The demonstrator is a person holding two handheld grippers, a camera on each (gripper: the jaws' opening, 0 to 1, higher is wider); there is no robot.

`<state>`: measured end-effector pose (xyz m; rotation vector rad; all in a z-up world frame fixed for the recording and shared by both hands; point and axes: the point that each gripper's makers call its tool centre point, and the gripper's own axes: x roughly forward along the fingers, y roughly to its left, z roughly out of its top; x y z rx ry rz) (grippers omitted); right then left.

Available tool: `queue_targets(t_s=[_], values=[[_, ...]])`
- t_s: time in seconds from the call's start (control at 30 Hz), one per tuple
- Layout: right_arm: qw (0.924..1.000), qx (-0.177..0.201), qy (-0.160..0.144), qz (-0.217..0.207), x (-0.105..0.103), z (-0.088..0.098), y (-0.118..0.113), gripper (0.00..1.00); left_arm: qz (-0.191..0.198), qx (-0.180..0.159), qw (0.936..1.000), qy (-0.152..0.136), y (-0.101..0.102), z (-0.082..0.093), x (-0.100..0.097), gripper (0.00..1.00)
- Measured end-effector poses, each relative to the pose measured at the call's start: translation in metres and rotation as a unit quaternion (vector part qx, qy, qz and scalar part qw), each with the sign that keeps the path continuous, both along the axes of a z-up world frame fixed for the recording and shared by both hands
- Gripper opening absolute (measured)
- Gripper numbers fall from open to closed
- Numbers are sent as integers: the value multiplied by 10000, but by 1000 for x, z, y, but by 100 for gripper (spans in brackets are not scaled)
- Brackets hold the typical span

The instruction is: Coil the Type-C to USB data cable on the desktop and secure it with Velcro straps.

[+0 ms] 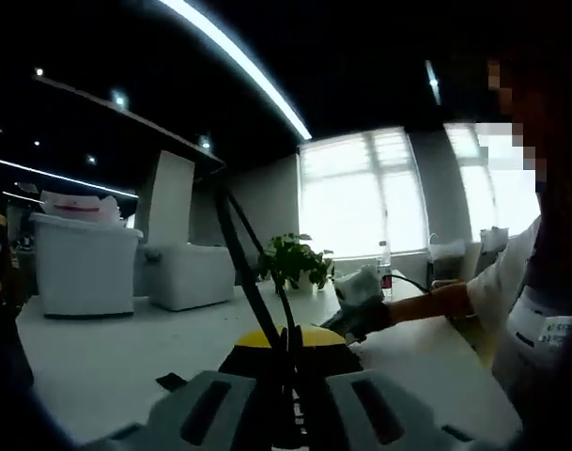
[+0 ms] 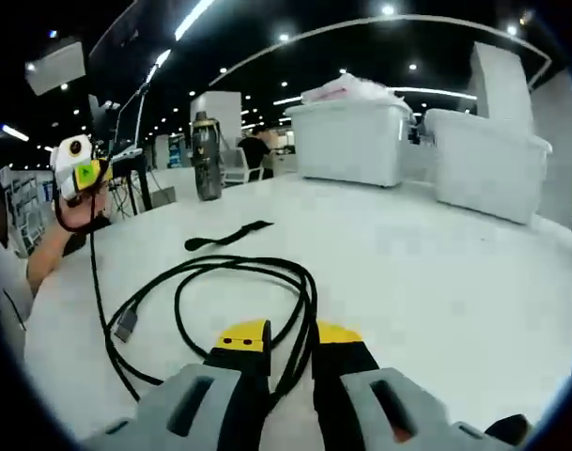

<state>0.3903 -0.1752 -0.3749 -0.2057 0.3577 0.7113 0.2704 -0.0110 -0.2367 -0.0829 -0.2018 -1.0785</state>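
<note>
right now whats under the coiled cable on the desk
Bare white desk shows through the loops of the cable. The right gripper clamps the strands, so what's under that pinch is hidden.

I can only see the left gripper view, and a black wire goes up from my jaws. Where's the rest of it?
Observer: In the right gripper view, the cable lies in loose loops on the white table.
Child: Is the sticky strap around it?
Observer: No. The black Velcro strap lies flat on the table beyond the loops, apart from them.
Child: Where's the plug?
Observer: A USB plug rests on the table at the left of the loops in that view.
</note>
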Motion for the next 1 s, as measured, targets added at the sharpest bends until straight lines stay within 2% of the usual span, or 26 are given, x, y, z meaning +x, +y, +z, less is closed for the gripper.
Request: queue_targets(t_s=[0.07, 0.23, 0.3, 0.33, 0.37, 0.4, 0.47, 0.6, 0.63, 0.7, 0.77, 0.8, 0.83, 0.9, 0.97, 1.0], values=[[9999, -126, 2, -86, 2, -2, 0, 8, -61, -87, 9999, -78, 1, 6, -4, 5], [9991, -403, -144, 9, 2, -1, 2, 7, -91, -180, 9997, -96, 4, 10, -6, 5], [9970, -656, -353, 185, 1, 0, 3, 1, -95, -214, 9997, -70, 3, 10, -6, 5], [9920, -1043, -639, 296, 1, 2, 3, 0, -100, -228, 9997, -68, 3, 11, -6, 5], [9885, -1197, -834, 407, 1, 5, 5, 0, -98, -215, 9997, -67, 2, 10, -6, 5], [9891, -1142, -847, 372, -1, 7, 7, 0, -77, -166, 9998, -72, 1, 8, -6, 5], [9920, -740, -988, 253, 1, 21, 9, 0, -82, -102, 9999, -75, -1, 6, -7, 5], [9876, -474, -1495, 43, 7, 50, 3, 0, -80, -79, 9999, -72, -3, 4, -6, 5], [9893, -369, -1408, 55, 6, 52, 4, 0, -80, -79, 9999, -72, -3, 4, -7, 5], [9932, -138, -1078, 410, -3, 46, 15, 1, -108, -84, 9999, -87, -4, 5, -8, 5], [9975, -194, -589, 351, -2, 29, 14, 1, -152, -130, 9997, -119, -5, 8, -11, 5], [9983, -241, -444, 274, 0, 21, 11, 3, -176, -156, 9996, -145, -5, 10, -12, 5], [9985, -240, -419, 262, 3, 16, 12, 7, -217, -197, 9994, -181, -5, 14, -16, 5], [9989, -123, -293, 341, 3, 8, 14, 8, -395, -445, 9981, -187, -6, 24, -23, 5], [9991, 132, -153, 371, 2, 7, 18, 9, -405, -452, 9978, -284, -5, 29, -26, 5], [9992, 54, -175, 358, 4, 5, 18, 9, -415, -460, 9976, -316, -6, 31, -28, 5]])
